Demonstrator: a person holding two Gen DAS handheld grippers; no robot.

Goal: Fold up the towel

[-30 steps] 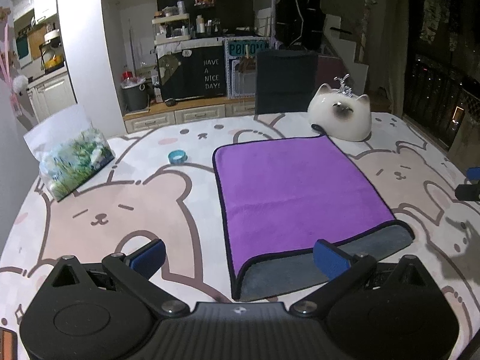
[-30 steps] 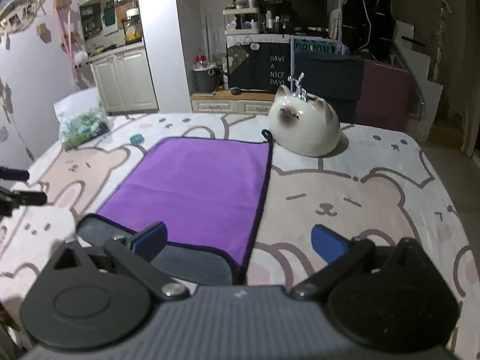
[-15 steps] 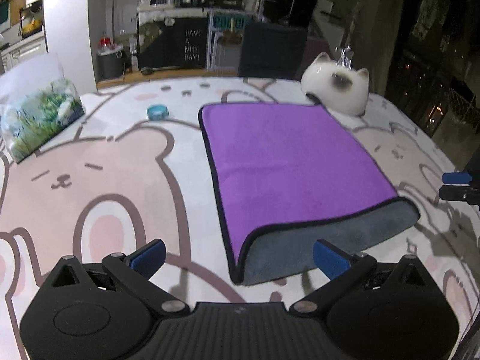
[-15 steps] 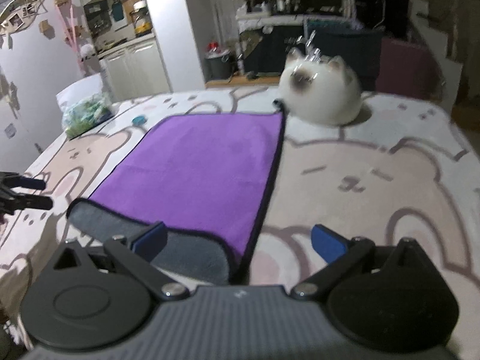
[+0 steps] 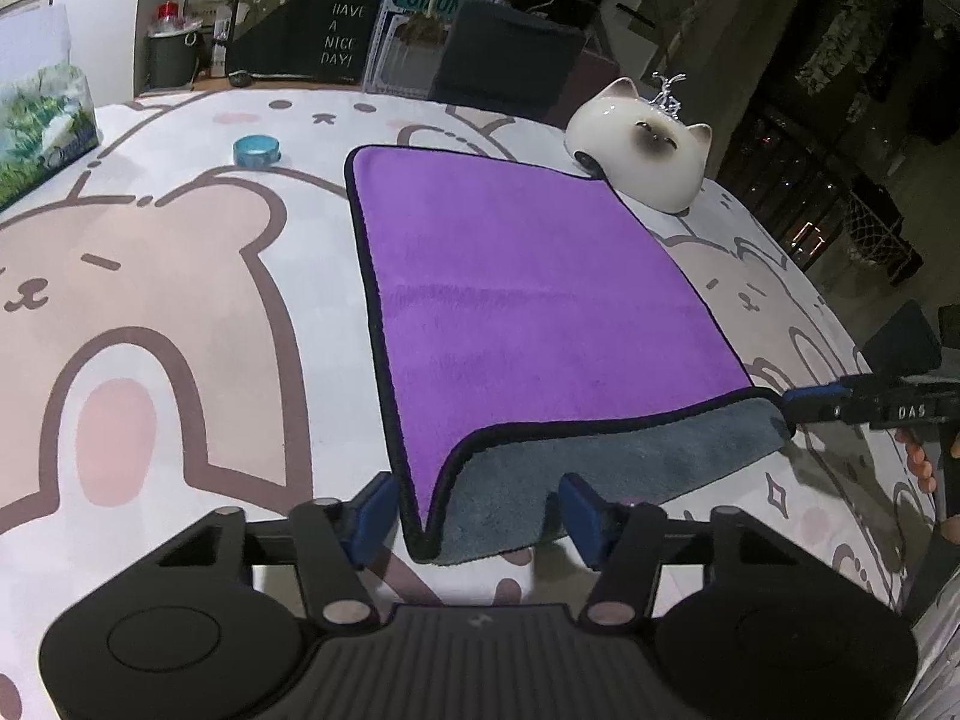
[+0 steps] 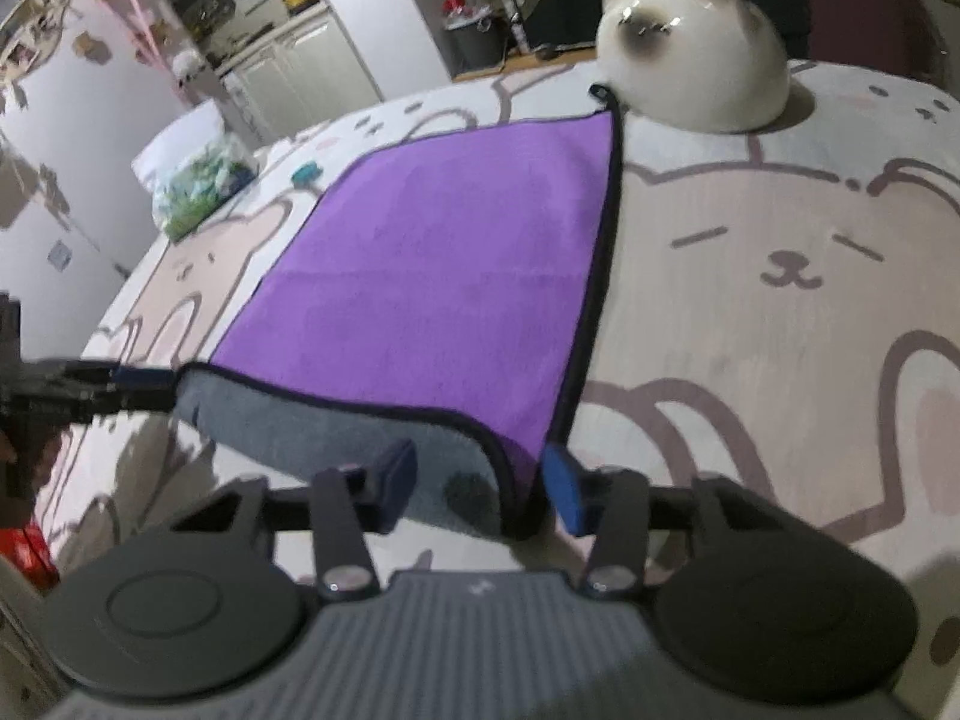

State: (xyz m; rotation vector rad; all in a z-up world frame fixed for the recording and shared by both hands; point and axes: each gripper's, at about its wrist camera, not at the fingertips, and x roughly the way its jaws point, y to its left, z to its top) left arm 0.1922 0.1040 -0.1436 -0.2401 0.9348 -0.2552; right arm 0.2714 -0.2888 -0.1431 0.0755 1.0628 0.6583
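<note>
Towel (image 5: 528, 306): purple, grey underside, flat on bear-print tablecloth (image 5: 180, 276), near hem lying at both tools. Left gripper (image 5: 477, 507): jaws apart, straddling near-left corner. Right gripper (image 6: 480, 483): jaws apart, straddling near-right corner. Each tool nearest own corner. Towel runs straight away from tools; fold direction judged forward. Far-right corner touching or just beside cat ornament (image 5: 642, 144). Blue tape roll (image 5: 256, 149) left of far edge, apart. Cloth bare on both sides.

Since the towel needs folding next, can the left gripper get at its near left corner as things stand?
Probably yes. The left gripper is open, its blue pads on either side of the near left corner of the purple towel, and nothing lies between them. The ceramic cat sits at the far corner.
</note>
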